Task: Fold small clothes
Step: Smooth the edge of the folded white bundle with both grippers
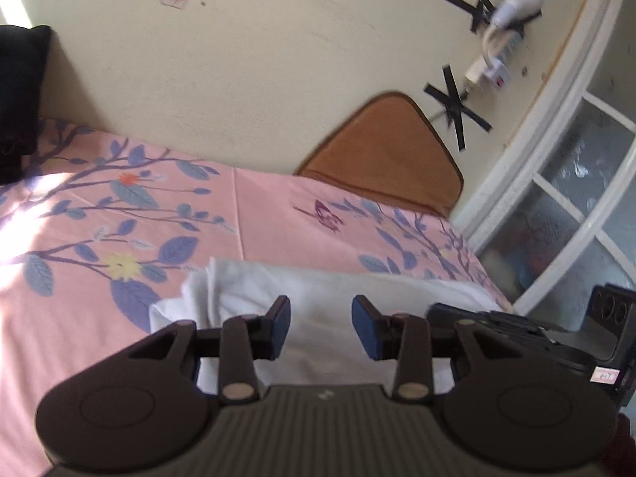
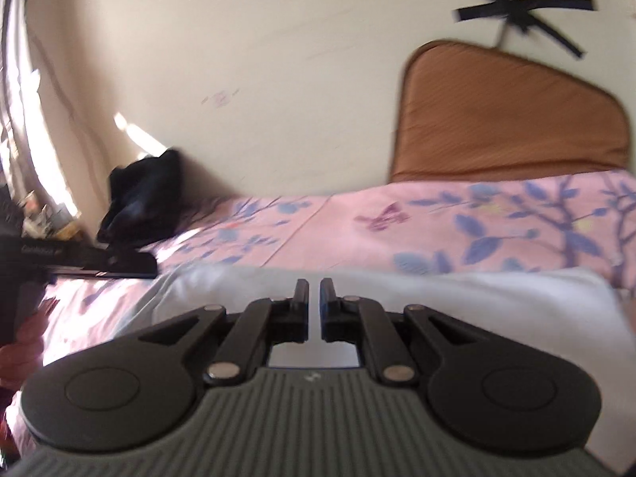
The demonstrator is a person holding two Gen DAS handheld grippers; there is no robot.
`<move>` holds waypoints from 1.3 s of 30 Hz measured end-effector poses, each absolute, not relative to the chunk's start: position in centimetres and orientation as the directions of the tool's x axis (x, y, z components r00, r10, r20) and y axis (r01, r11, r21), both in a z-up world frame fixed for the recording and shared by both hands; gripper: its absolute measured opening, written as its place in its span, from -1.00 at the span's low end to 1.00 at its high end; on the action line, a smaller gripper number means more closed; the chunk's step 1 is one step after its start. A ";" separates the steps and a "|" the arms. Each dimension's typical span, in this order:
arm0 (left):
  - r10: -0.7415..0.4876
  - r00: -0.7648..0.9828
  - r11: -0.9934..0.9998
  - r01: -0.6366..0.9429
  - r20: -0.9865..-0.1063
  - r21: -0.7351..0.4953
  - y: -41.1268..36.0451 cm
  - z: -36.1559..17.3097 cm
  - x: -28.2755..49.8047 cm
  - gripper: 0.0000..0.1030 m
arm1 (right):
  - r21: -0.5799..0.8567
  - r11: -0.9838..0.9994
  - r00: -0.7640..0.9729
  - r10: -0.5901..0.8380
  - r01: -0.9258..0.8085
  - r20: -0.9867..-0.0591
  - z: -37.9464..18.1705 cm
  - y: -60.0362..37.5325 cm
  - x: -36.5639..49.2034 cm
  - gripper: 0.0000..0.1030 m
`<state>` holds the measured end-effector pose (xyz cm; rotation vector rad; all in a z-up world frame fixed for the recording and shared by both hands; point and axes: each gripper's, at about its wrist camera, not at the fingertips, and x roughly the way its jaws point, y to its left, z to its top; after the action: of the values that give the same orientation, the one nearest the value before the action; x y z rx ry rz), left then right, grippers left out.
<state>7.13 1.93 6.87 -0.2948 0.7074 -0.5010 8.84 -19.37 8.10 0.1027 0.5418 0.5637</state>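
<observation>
Our left claw [image 1: 320, 328] stands wide with nothing in it, the white garment [image 1: 326, 290] lying just under and ahead of its pads on the pink floral bed [image 1: 99, 218]. Our right claw [image 2: 314, 310] is nearly closed; whether it pinches cloth we cannot tell. To fold well, we should take one edge cleanly and carry it across flat.
</observation>
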 end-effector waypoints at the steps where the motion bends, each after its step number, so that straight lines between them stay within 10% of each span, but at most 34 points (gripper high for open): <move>1: -0.520 0.642 0.852 0.341 -0.564 -0.398 1.4 6.3 7.1 -0.32 | 0.213 0.839 0.693 0.536 -0.500 -0.482 7.6 -18.4 8.8 -0.81; 10: -0.484 0.604 0.870 0.257 -0.633 -0.420 6.1 3.2 6.8 -0.77 | 0.242 0.951 0.787 0.295 -0.191 -0.542 5.3 -30.6 5.9 -0.98; 17: -0.557 0.609 0.830 0.384 -0.564 -0.405 2.6 6.6 6.5 -0.28 | 0.297 0.955 0.851 0.168 -0.015 -0.497 6.5 -35.4 1.0 -0.60; 22: -0.630 0.531 0.775 0.470 -0.567 -0.421 -2.5 6.3 7.8 -0.14 | 0.507 0.853 0.880 0.138 0.128 -0.454 5.8 -39.3 -0.6 0.11; 36: -0.639 0.452 0.764 0.463 -0.622 -0.449 -5.7 2.6 8.9 -0.02 | 0.579 0.813 0.883 0.223 0.065 -0.412 4.3 -39.5 3.9 0.25; 39: -0.651 0.447 0.756 0.456 -0.614 -0.469 -5.4 2.6 9.1 -0.02 | 0.568 0.822 0.857 0.267 0.037 -0.441 4.4 -38.6 5.4 -0.05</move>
<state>9.06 -5.42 2.56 -0.2503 0.8670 -0.6941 5.36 -38.61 4.39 0.6001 0.5348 0.1285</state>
